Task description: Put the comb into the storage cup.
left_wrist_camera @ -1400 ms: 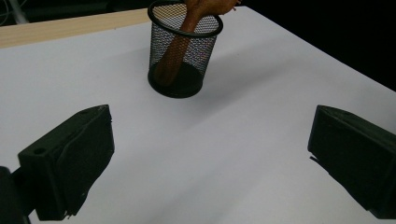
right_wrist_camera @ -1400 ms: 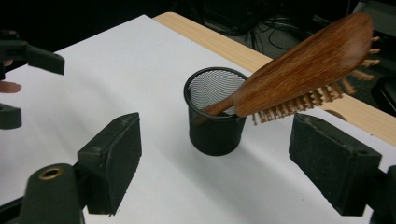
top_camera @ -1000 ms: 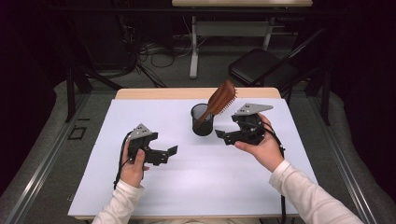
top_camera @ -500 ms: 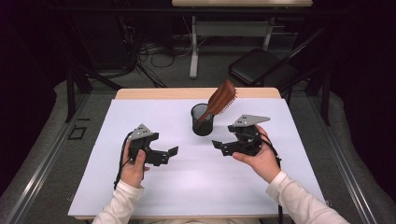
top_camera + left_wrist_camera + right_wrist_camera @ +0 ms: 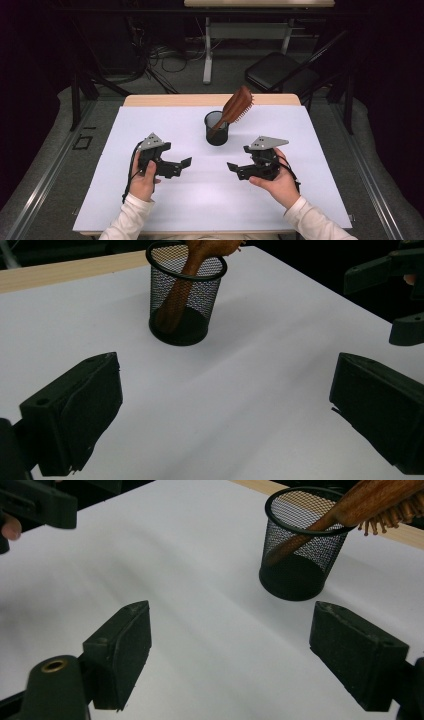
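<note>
Left gripper (image 5: 184,165): held in the person's left hand (image 5: 143,176) low over the white table (image 5: 150,210); jaws spread wide with nothing between them, tips pointing toward the table's middle.
Left gripper, own view (image 5: 225,415): the two black jaws stand far apart at the lower corners; bare white surface lies between them, and the cup stands ahead of the gap, nearer the left jaw's side.
Mesh cup (image 5: 216,131): black wire pen cup, upright on the table, ahead of both sets of fingers and roughly midway between the two grippers; apart from each, touched by neither.
Cup contents: one wooden hairbrush (image 5: 235,107), handle down inside the cup, its end resting near the bottom; the shaft leans on the rim and the bristled head juts out above it, tilted away toward the right gripper's side.
Cup, left gripper view (image 5: 184,302): the brush handle (image 5: 177,295) shows through the mesh, slanting down to the base.
Cup, right gripper view (image 5: 300,545): stands ahead of the right-hand jaw; the brush (image 5: 370,500) crosses the rim, bristles hanging downward.
Right gripper (image 5: 234,169): cradled in the person's right hand (image 5: 277,182); jaws wide apart and empty, tips pointing toward the left gripper, well apart from it.
Right gripper, own view (image 5: 230,645): bare table between the spread jaws.
</note>
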Action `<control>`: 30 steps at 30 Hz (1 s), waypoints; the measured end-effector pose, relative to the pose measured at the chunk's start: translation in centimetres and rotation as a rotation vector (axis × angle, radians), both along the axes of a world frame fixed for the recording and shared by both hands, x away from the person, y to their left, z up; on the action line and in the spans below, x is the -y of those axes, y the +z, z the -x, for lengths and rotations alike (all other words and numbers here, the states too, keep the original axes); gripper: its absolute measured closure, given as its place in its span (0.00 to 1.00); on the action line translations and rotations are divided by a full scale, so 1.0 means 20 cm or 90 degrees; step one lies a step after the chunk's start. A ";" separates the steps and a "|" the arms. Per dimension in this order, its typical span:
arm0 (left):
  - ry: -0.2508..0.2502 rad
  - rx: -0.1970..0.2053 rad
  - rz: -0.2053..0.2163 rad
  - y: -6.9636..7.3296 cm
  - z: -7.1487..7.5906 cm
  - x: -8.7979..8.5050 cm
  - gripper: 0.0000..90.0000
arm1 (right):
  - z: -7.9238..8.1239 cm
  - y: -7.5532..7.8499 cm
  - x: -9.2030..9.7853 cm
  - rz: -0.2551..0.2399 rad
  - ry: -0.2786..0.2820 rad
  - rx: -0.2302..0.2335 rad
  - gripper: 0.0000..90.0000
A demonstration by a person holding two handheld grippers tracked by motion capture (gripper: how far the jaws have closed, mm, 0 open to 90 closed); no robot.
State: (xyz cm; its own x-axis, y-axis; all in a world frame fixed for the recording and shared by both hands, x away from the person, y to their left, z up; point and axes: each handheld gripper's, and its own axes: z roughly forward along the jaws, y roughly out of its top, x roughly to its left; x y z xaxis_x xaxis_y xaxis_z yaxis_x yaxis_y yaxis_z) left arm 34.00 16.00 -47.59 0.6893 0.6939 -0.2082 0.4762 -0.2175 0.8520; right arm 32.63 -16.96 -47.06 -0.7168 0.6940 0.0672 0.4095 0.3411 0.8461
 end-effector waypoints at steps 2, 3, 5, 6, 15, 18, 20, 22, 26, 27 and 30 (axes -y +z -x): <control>0.000 0.000 0.000 0.00 0.00 0.00 0.01 | 0.01 -0.02 0.00 -0.002 -0.001 -0.003 0.19; -0.001 0.000 0.000 0.00 0.00 0.00 0.01 | 0.02 -0.02 0.00 -0.004 -0.002 -0.004 0.19; 0.000 0.001 0.001 0.00 0.00 0.00 0.01 | 0.03 -0.04 0.01 -0.008 -0.002 -0.005 0.19; 0.001 0.000 0.001 0.00 0.00 0.00 0.01 | 0.03 -0.04 0.01 -0.008 -0.003 -0.007 0.19; 0.001 0.002 0.001 0.00 0.00 -0.01 0.01 | 0.07 -0.12 0.02 -0.013 0.003 -0.013 0.18; 0.001 0.002 0.000 0.00 0.00 -0.01 0.01 | 0.09 -0.14 0.02 -0.012 0.002 -0.014 0.18; 0.001 0.002 0.000 0.00 0.00 -0.01 0.01 | 0.09 -0.15 0.02 -0.012 -0.001 -0.012 0.18; 0.001 0.002 0.000 0.00 0.00 -0.01 0.01 | 0.10 -0.16 0.02 -0.014 -0.002 -0.012 0.18; 0.001 0.002 0.001 0.00 0.00 -0.01 0.01 | 0.11 -0.18 0.02 -0.022 0.000 -0.021 0.18; 0.001 0.002 0.001 0.00 0.00 -0.01 0.01 | 0.11 -0.19 0.02 -0.018 -0.001 -0.022 0.18; 0.001 0.002 0.000 0.00 0.00 -0.01 0.01 | 0.11 -0.20 0.02 -0.016 -0.003 -0.028 0.18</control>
